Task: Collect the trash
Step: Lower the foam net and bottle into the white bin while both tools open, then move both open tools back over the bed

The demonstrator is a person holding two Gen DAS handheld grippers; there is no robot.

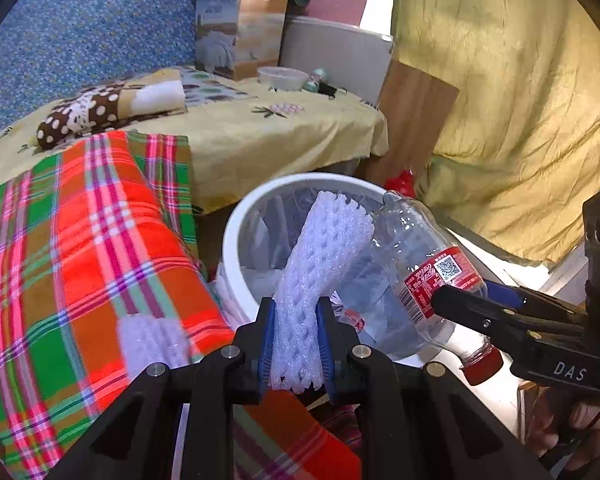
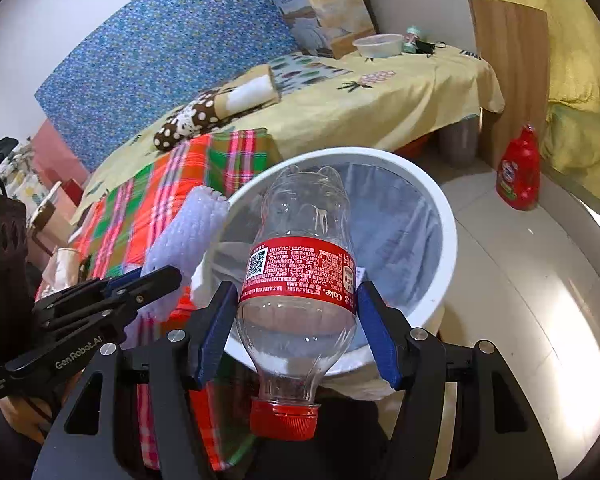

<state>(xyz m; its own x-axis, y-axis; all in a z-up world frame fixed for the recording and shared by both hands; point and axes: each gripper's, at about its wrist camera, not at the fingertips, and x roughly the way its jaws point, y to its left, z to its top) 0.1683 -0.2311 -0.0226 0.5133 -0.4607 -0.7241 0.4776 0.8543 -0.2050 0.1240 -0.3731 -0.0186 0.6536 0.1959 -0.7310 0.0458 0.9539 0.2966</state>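
My left gripper (image 1: 296, 312) is shut on a white foam net sleeve (image 1: 320, 256), which sticks out over the rim of a white trash bin (image 1: 236, 216) lined with a clear bag. My right gripper (image 2: 298, 300) is shut on an empty clear plastic bottle (image 2: 300, 240) with a red label and red cap, cap toward the camera, its base over the white trash bin (image 2: 444, 208). From the left wrist the plastic bottle (image 1: 420, 256) and right gripper (image 1: 456, 300) hang at the bin's right edge. From the right wrist the foam sleeve (image 2: 188, 232) and left gripper (image 2: 156, 280) are beside the bin's left rim.
A plaid blanket (image 1: 80, 248) lies on a bed with a yellow sheet (image 1: 260, 136), left of the bin. Another foam piece (image 1: 152, 340) rests on the blanket. A red detergent bottle (image 2: 518, 172) stands on the tiled floor at right. A box (image 1: 240, 28) and bowl (image 1: 282, 78) sit behind.
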